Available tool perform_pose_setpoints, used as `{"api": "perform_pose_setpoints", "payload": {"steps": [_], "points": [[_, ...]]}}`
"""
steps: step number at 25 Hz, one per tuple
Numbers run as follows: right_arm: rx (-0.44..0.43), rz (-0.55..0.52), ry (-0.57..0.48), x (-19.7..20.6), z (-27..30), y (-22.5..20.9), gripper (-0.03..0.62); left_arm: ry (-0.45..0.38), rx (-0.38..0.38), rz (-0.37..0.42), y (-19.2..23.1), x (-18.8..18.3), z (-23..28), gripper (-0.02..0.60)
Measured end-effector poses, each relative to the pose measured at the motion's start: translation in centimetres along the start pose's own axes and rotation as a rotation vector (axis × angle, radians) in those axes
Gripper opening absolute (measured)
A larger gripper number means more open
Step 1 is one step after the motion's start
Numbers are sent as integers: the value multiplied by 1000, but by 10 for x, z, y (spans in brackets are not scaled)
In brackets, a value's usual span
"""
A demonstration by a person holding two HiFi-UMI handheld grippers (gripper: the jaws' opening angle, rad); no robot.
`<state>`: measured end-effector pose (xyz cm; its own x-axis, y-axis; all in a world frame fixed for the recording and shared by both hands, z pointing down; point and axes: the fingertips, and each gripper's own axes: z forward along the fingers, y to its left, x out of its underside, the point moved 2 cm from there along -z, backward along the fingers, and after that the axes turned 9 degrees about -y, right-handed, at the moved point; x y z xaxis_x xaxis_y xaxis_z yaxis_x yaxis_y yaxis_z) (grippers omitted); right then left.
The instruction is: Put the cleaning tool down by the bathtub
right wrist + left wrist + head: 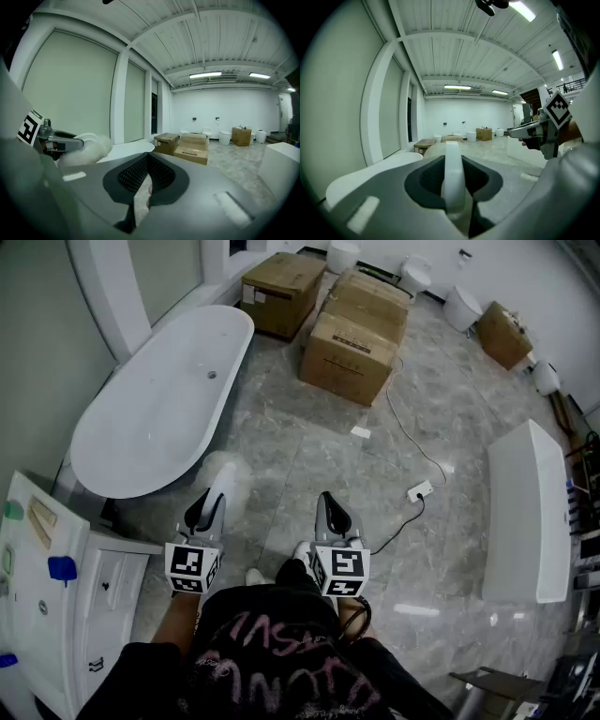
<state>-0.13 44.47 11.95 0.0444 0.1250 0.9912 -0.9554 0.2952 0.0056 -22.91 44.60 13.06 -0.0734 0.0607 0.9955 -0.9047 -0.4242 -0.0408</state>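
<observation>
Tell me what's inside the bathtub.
The bathtub looks bare inside: only its drain shows. The cleaning tool is outside it, held by the left gripper. Part of the inner wall on the side nearest the camera curves out of sight.

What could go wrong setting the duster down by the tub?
1. The left gripper holds the duster only by its thin handle; the fluffy head could swing or slip while being lowered.
2. The tub rim is close ahead, so the duster might land inside, not beside.
3. A power strip and its cable lie on the floor at right: possible trip.
</observation>
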Motion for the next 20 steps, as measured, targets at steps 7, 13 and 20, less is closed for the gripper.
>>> {"api": "perform_pose_setpoints", "payload": {"steps": [7, 13, 20], "points": [[7, -1, -3, -1, -3, 4, 12, -6, 14, 0, -2, 0, -4, 92], [2, -11, -11, -2, -4, 6, 12, -12, 15, -2, -3, -1, -5, 92], [29, 9, -33, -4, -10, 1, 14, -4, 23, 11, -6, 0, -12, 92]]}}
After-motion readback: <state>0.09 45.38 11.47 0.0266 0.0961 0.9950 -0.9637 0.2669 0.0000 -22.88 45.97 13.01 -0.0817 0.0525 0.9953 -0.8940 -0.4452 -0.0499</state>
